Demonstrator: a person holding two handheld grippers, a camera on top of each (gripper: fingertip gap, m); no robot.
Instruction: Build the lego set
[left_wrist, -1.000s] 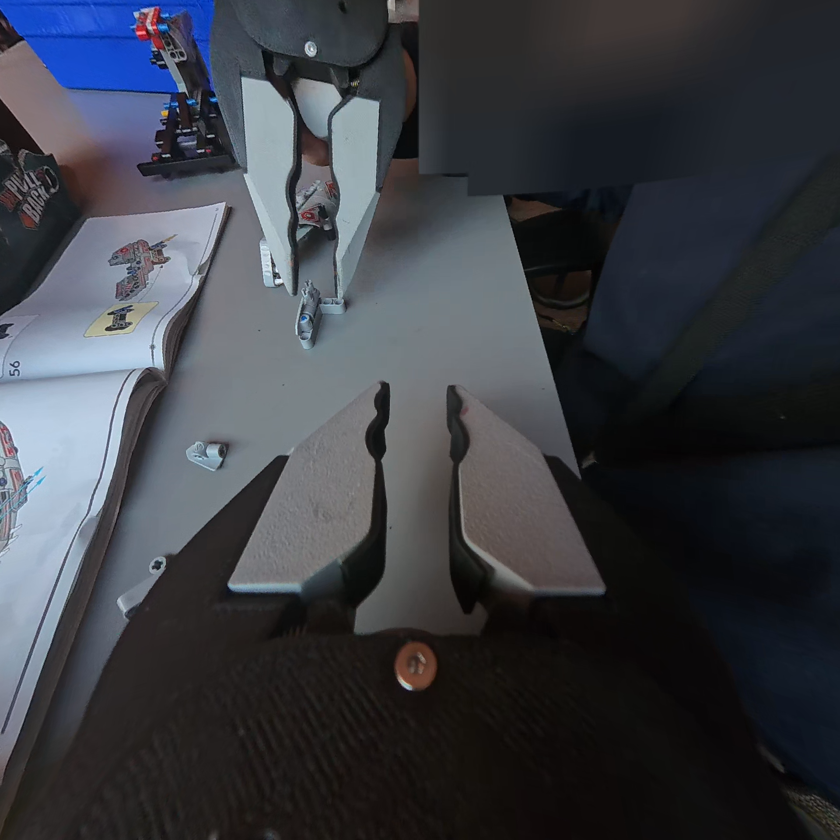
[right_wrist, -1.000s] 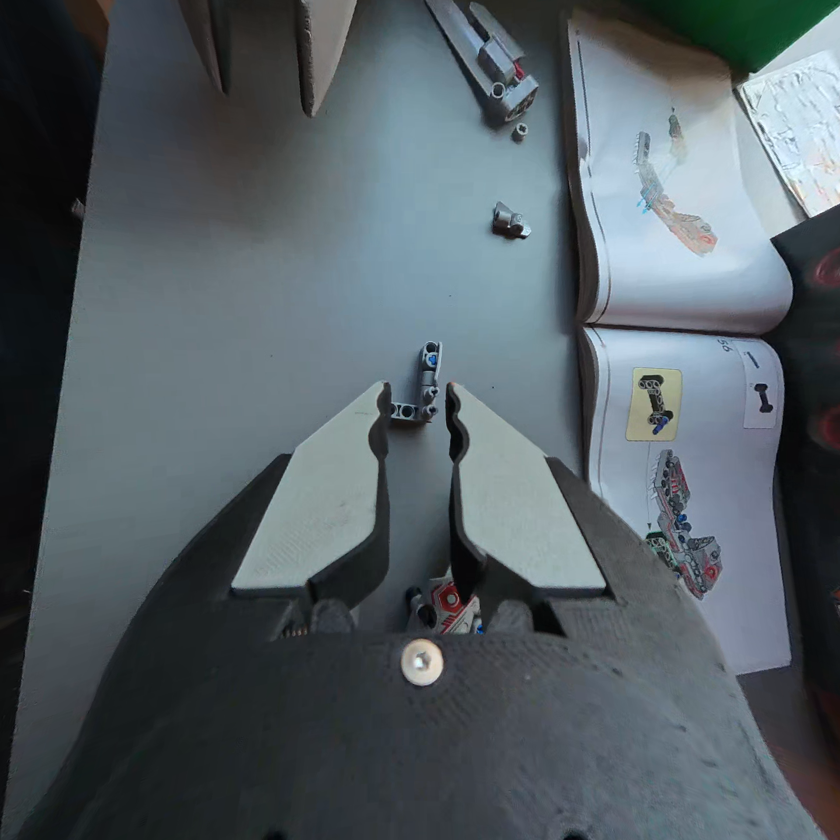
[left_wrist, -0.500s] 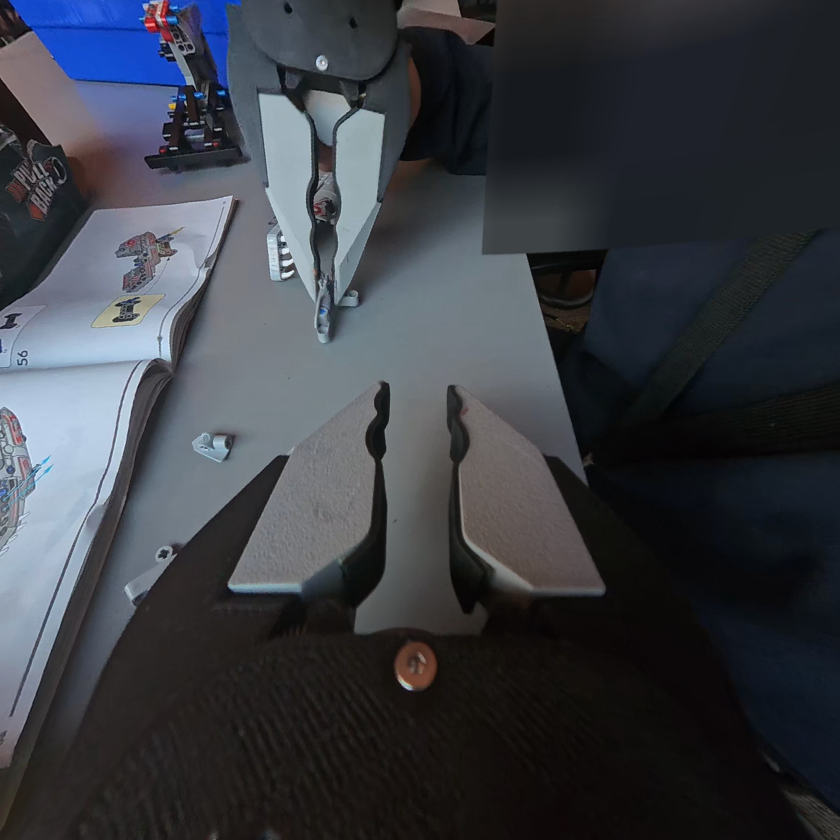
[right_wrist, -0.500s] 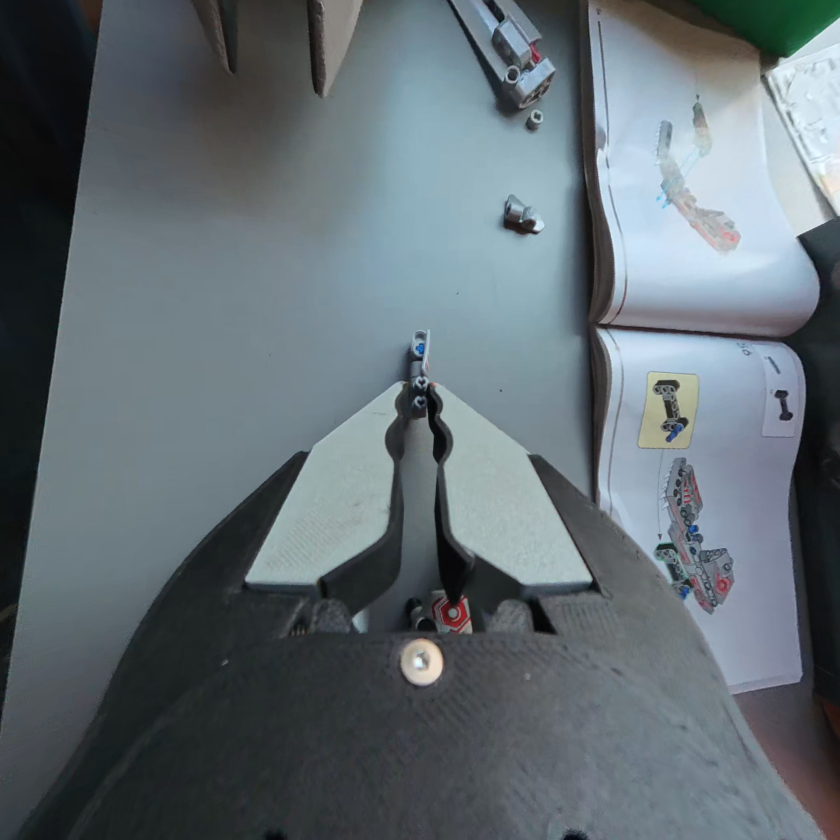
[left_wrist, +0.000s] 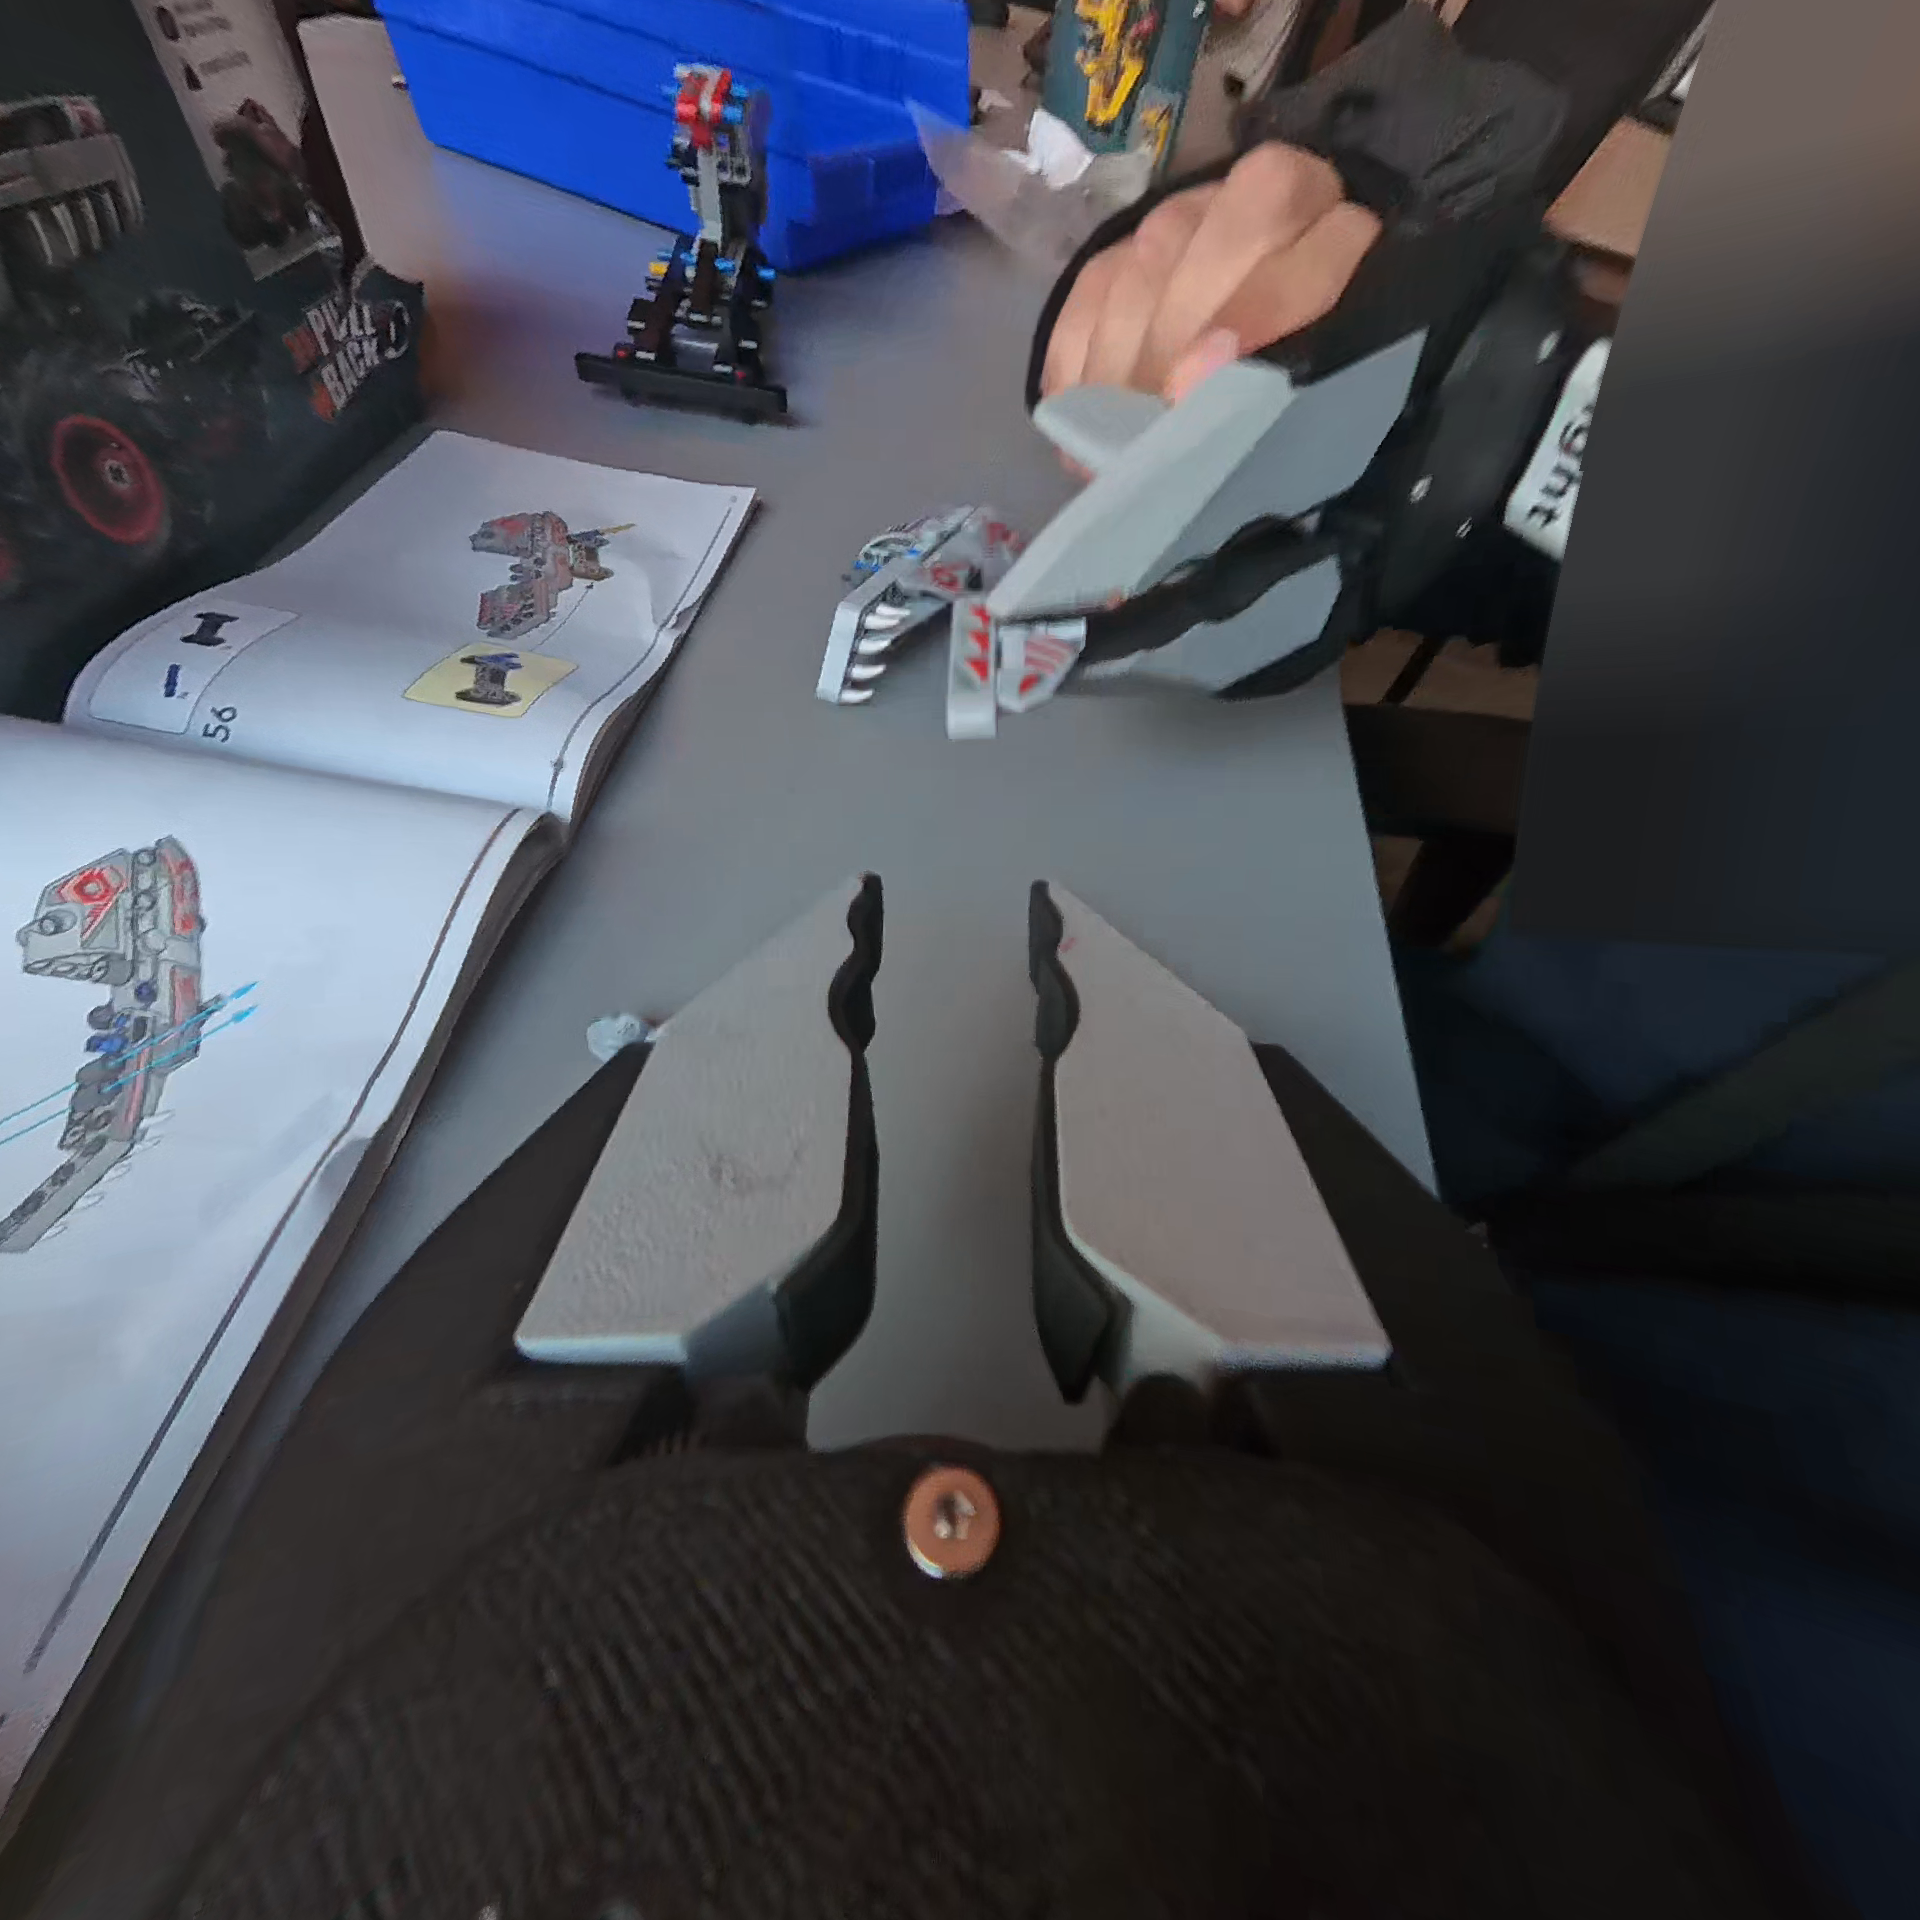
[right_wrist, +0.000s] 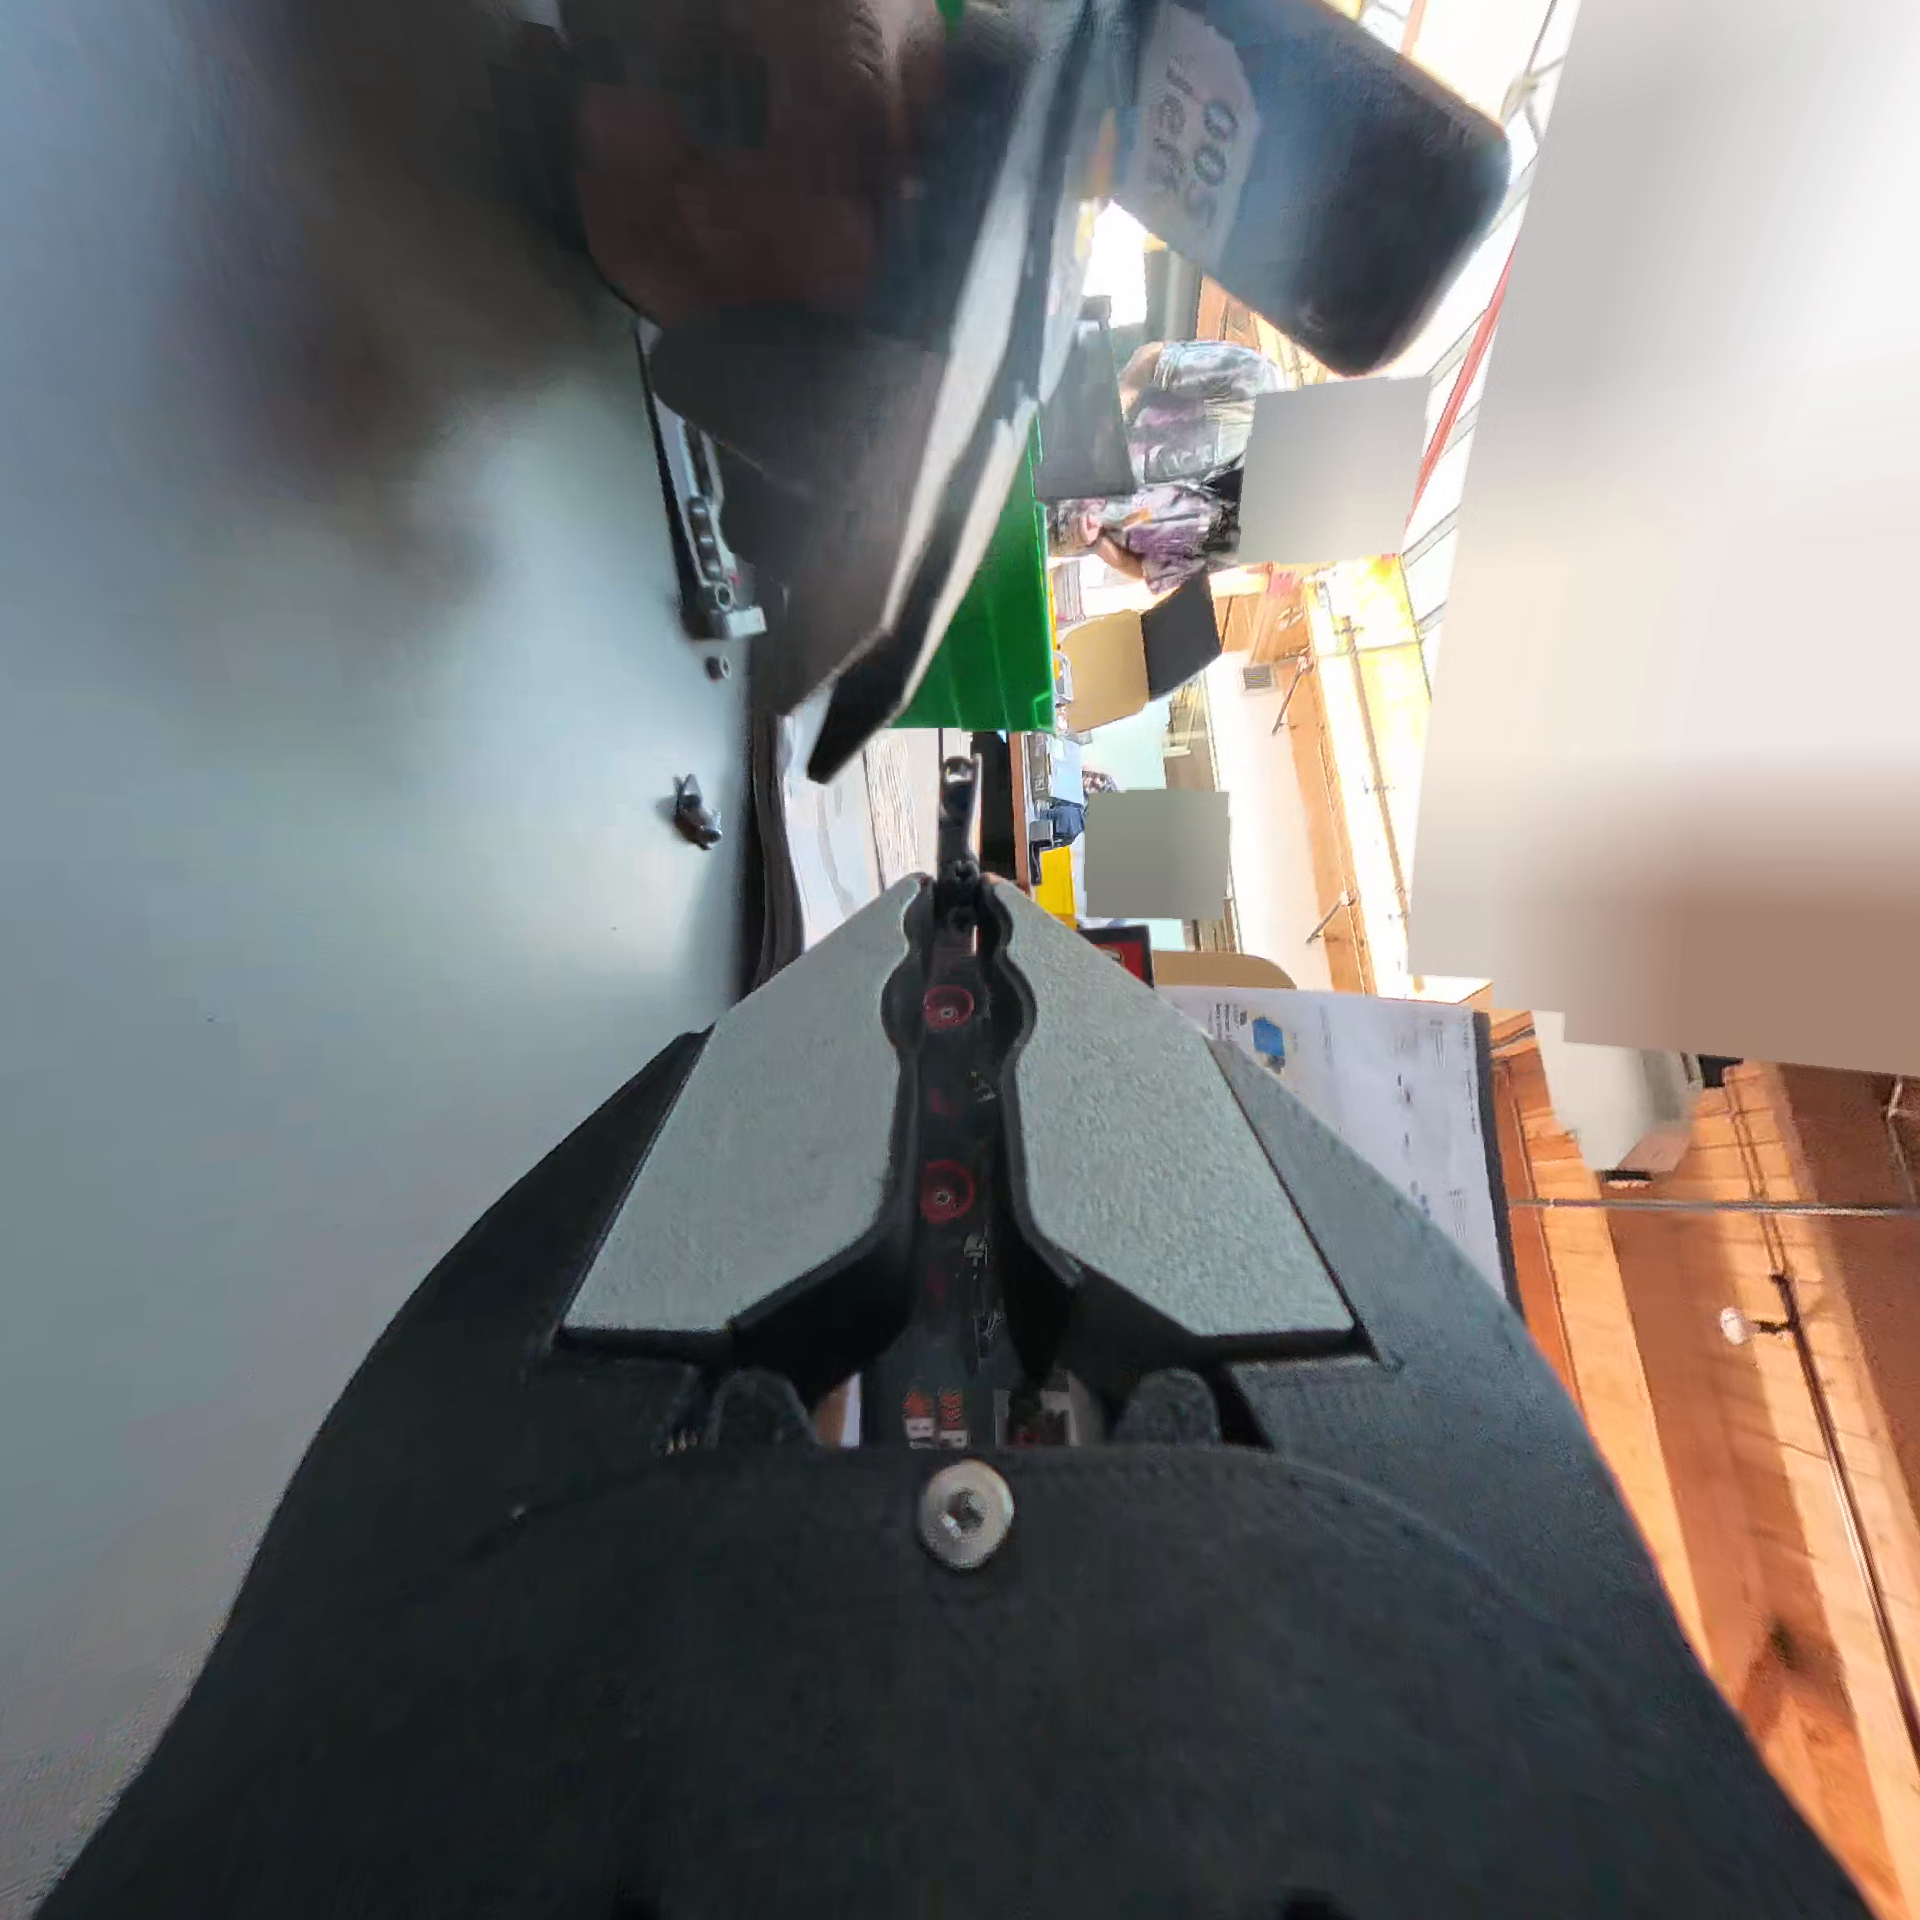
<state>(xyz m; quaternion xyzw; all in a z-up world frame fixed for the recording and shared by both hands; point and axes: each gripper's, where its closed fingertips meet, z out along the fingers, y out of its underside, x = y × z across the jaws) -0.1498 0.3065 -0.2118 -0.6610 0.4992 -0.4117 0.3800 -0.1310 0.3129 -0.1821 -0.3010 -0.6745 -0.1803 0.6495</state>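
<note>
Above grey table (right_wrist: 260, 1039), right hand-held gripper (right_wrist: 956, 894) clamps small lego piece (right_wrist: 956, 821).

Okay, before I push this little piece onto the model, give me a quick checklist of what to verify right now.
1. Right gripper shut on the small grey piece: ok, the piece juts past the tips.
2. Left gripper open and empty, free to steady things: ok.
3. Grey and red assembly lying on the table, nothing holding it: ok.
4. Instruction booklet open and in view: ok.
5. Piece lined up with its hole on the assembly: cannot tell, that area is blurred.
</note>
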